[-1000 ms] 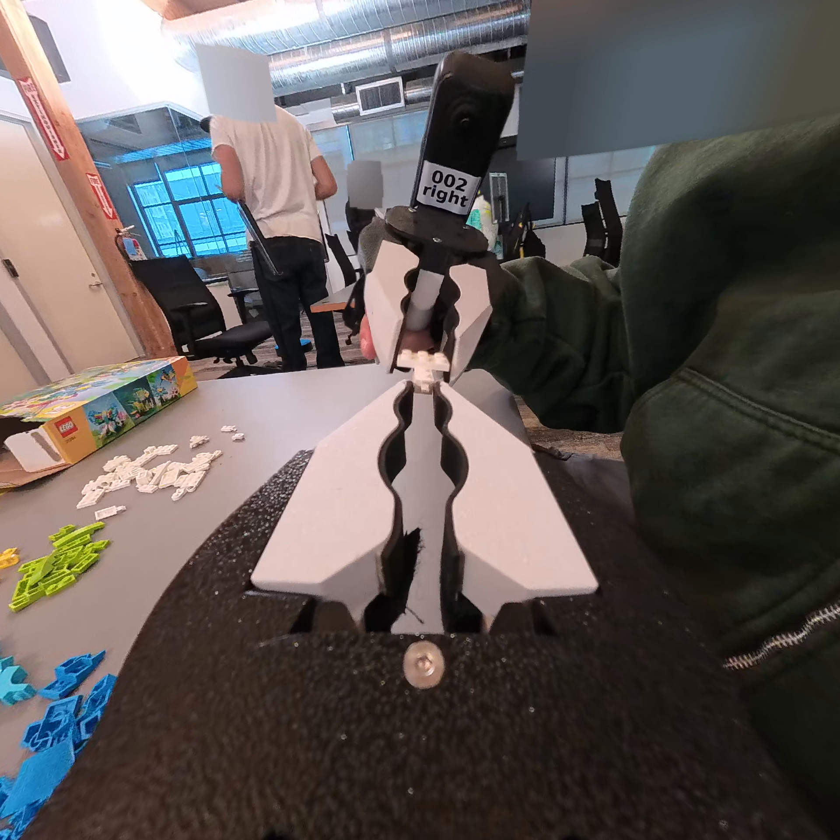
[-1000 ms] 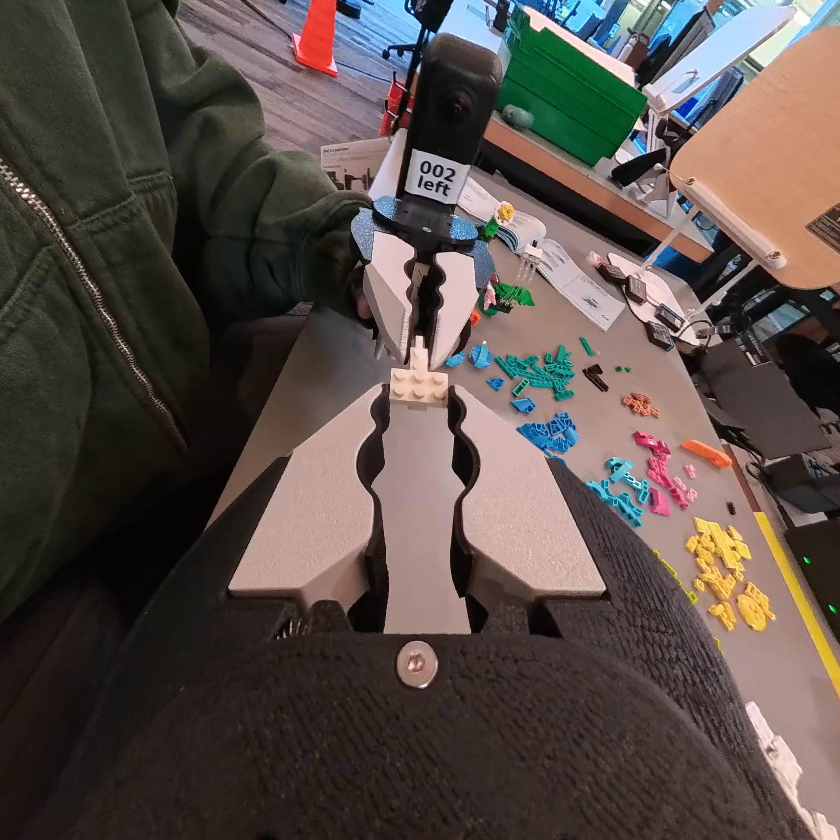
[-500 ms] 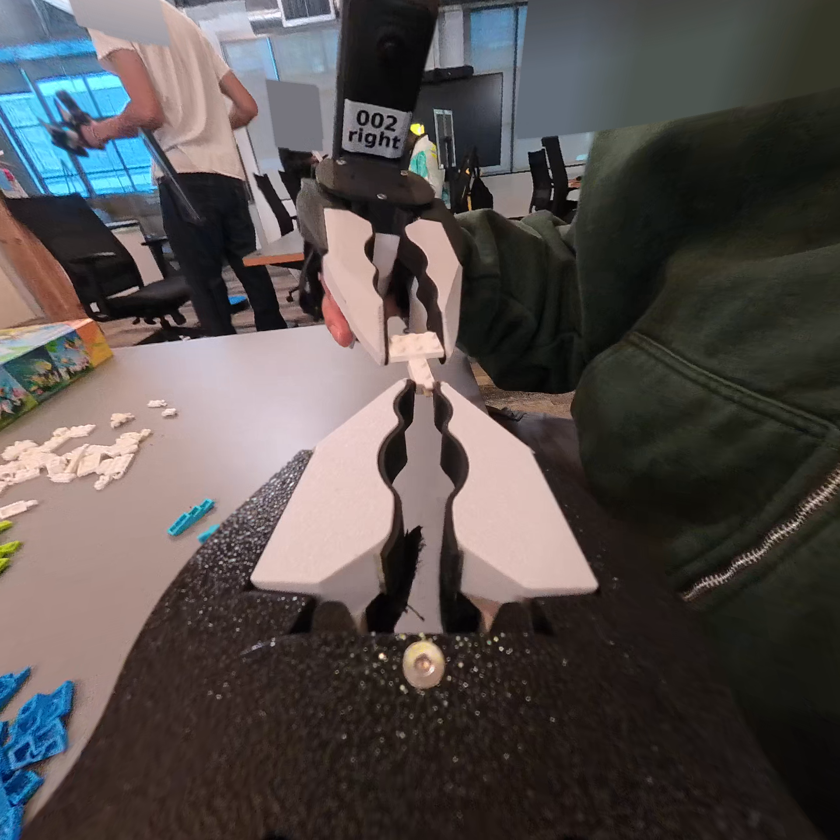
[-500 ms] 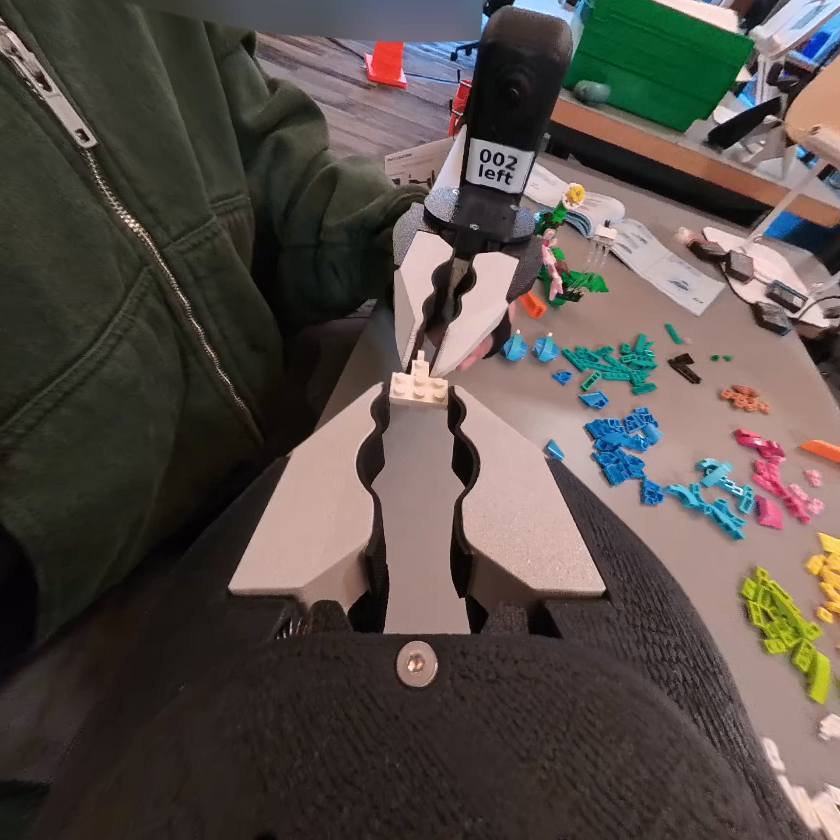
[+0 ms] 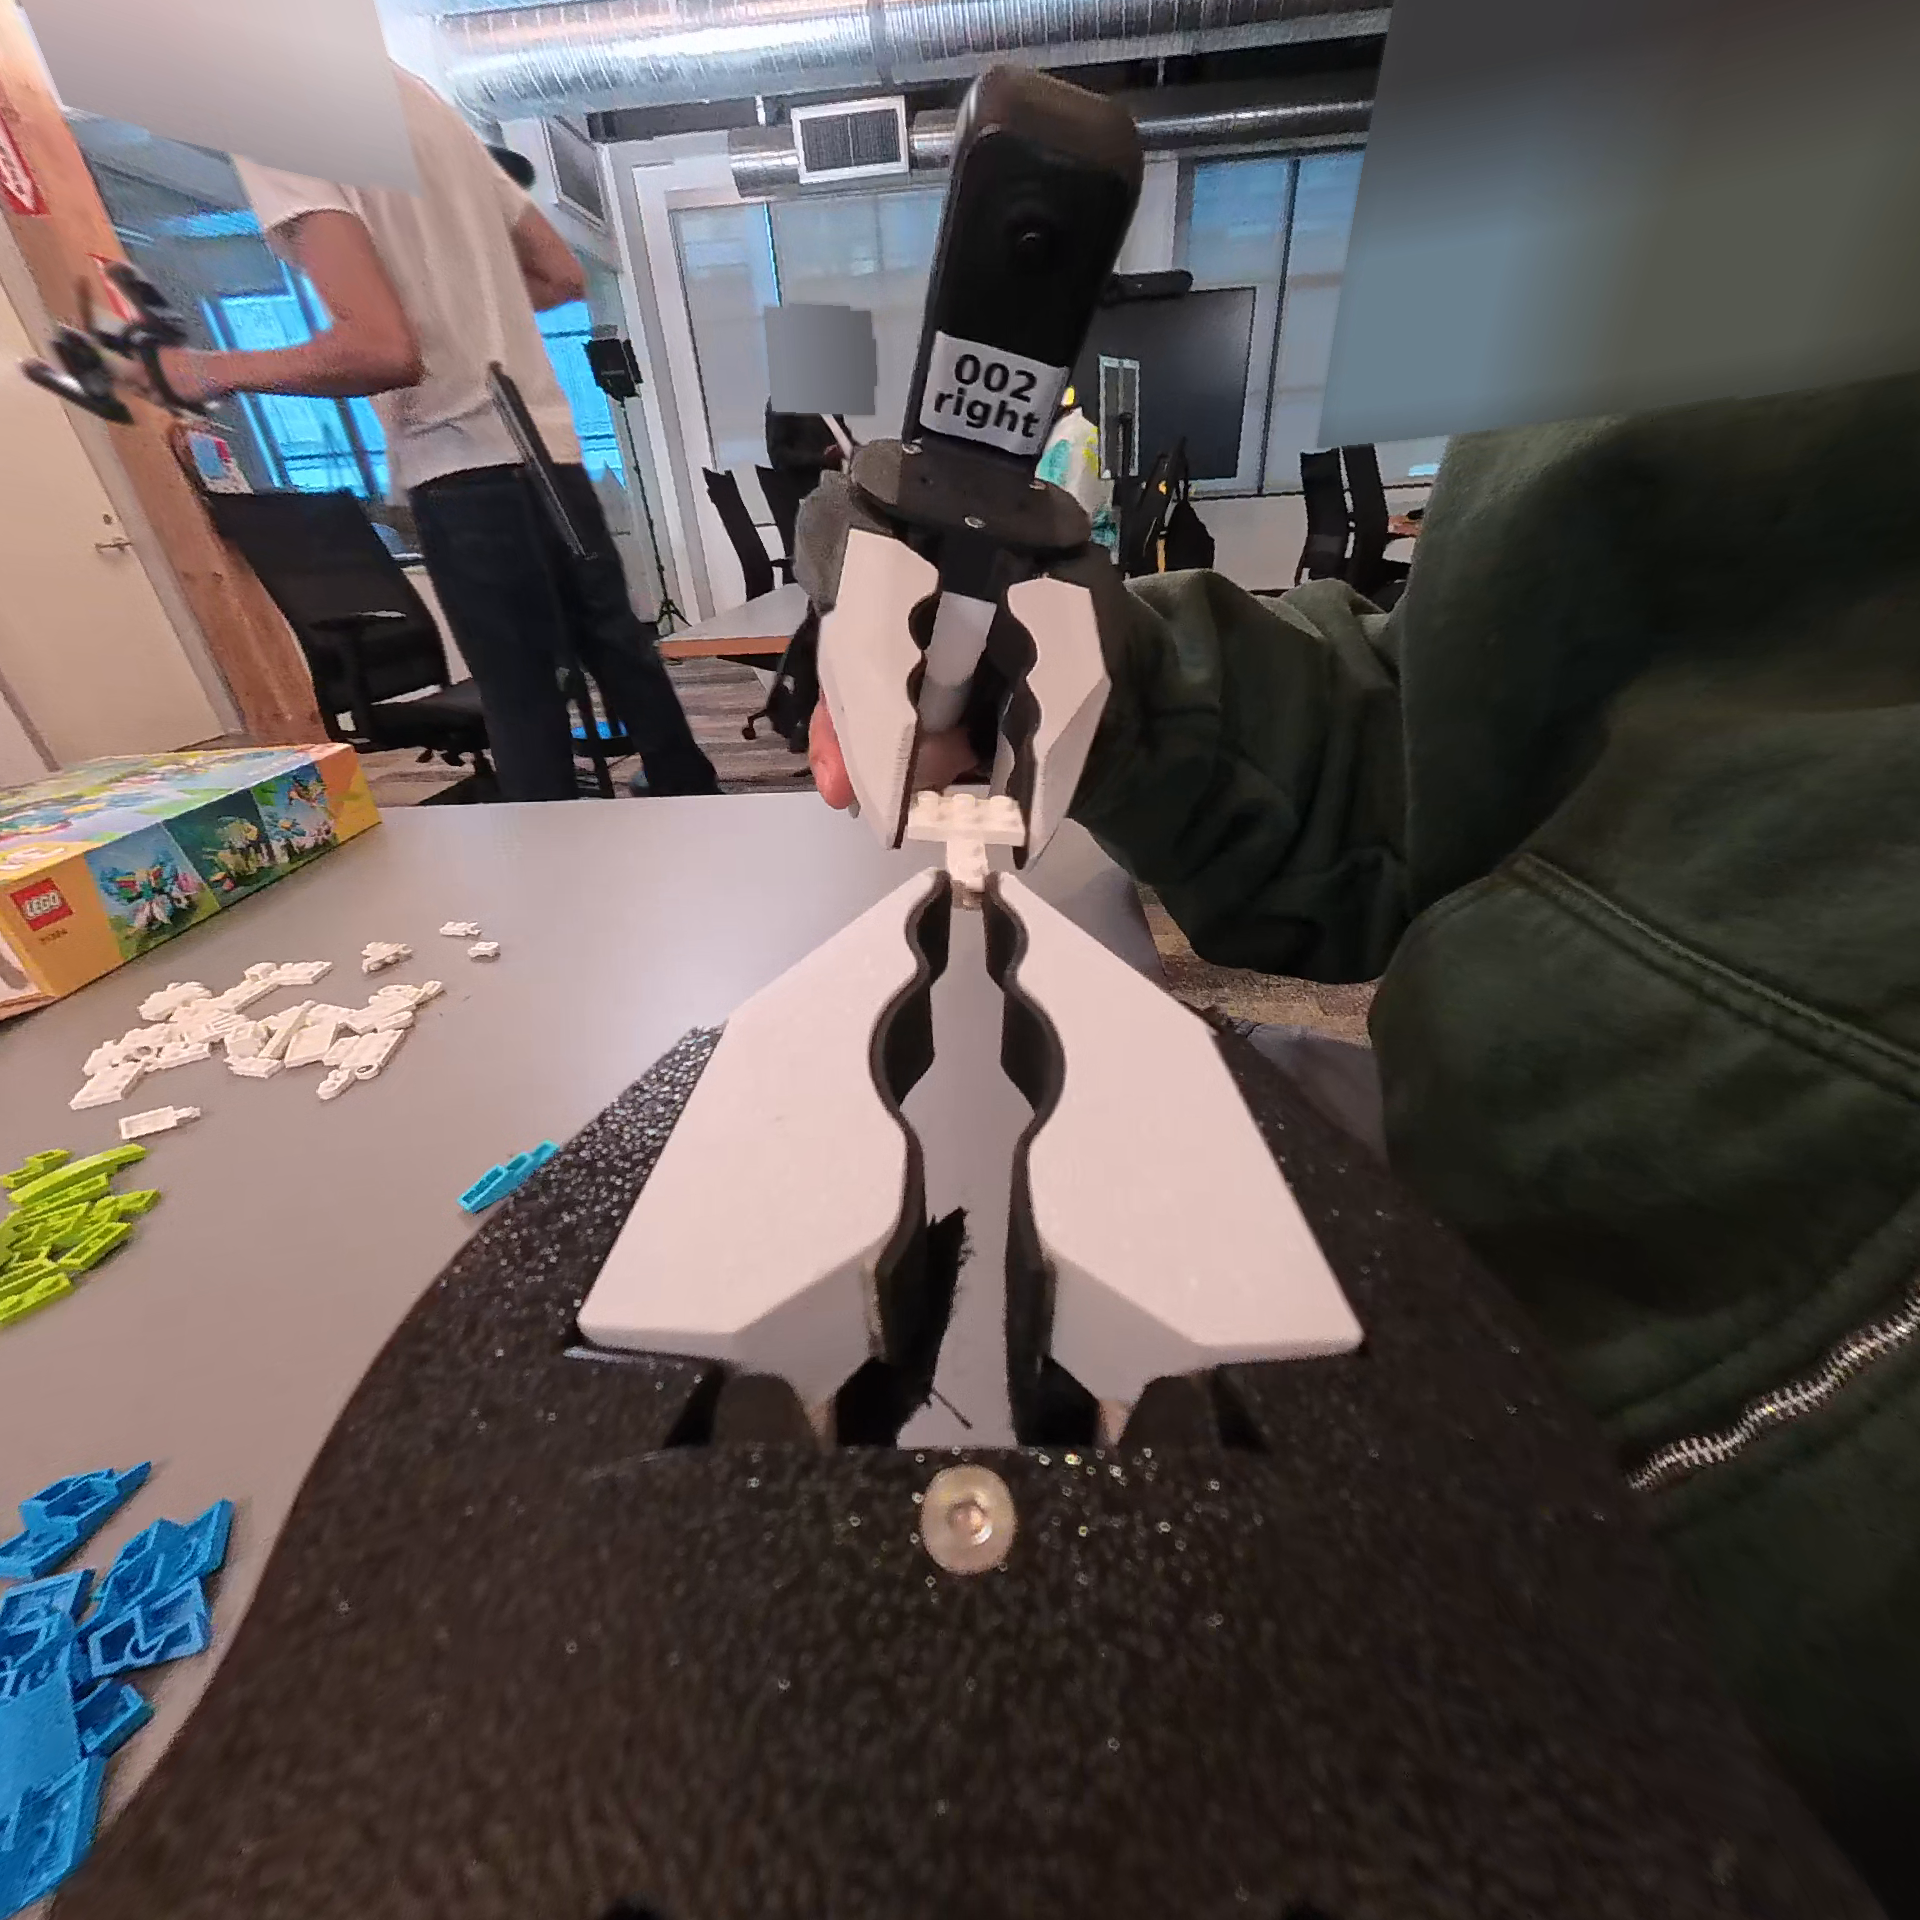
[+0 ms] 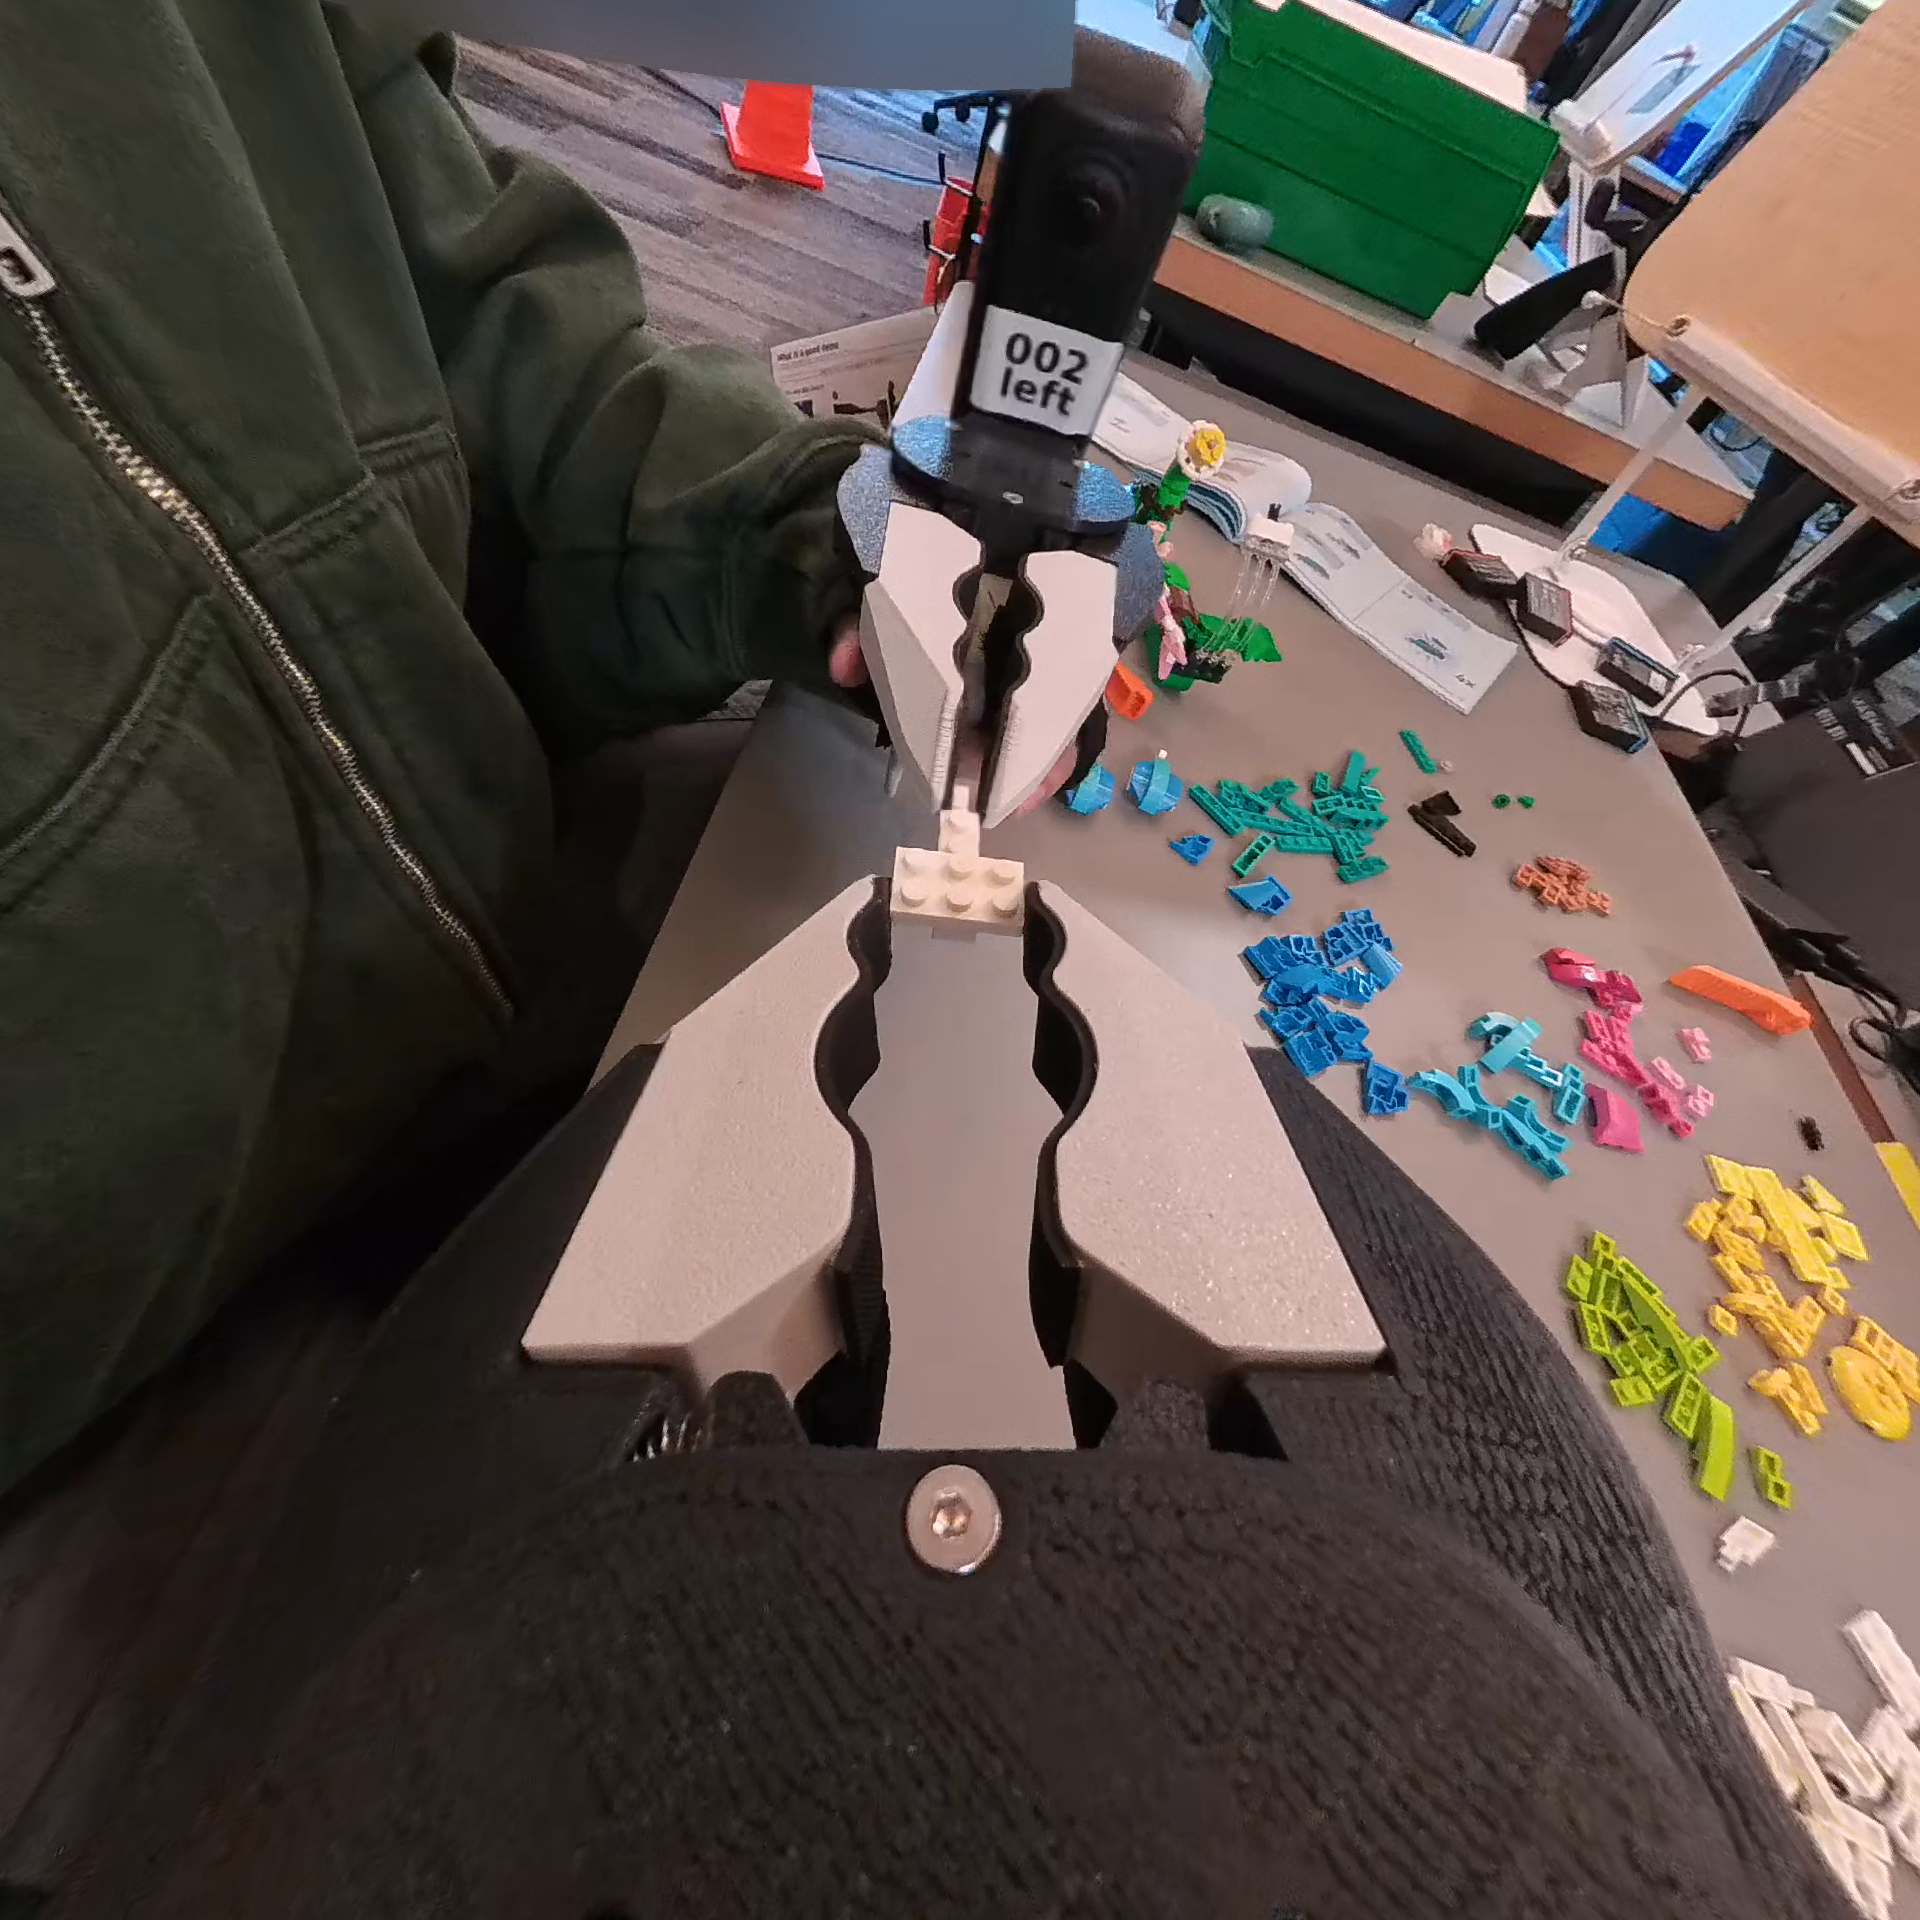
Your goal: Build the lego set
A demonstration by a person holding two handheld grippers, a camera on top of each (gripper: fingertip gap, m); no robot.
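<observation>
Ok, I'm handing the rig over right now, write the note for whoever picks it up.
Left tongs: shut on a small narrow white lego piece.
Right tongs: shut on a flat white studded lego plate.
Both are held in the air above the grey table; the small piece meets the plate's edge, but whether it has clicked in cannot be told.
Done: a green flower model stands by the open instruction booklet.
Left: seat this joint; colour-sorted loose piles remain, white, blue, yellow.

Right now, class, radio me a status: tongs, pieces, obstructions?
Left tongs shut on small white piece. Right tongs shut on white plate. Pieces meeting in mid-air. Nothing between them.
</observation>
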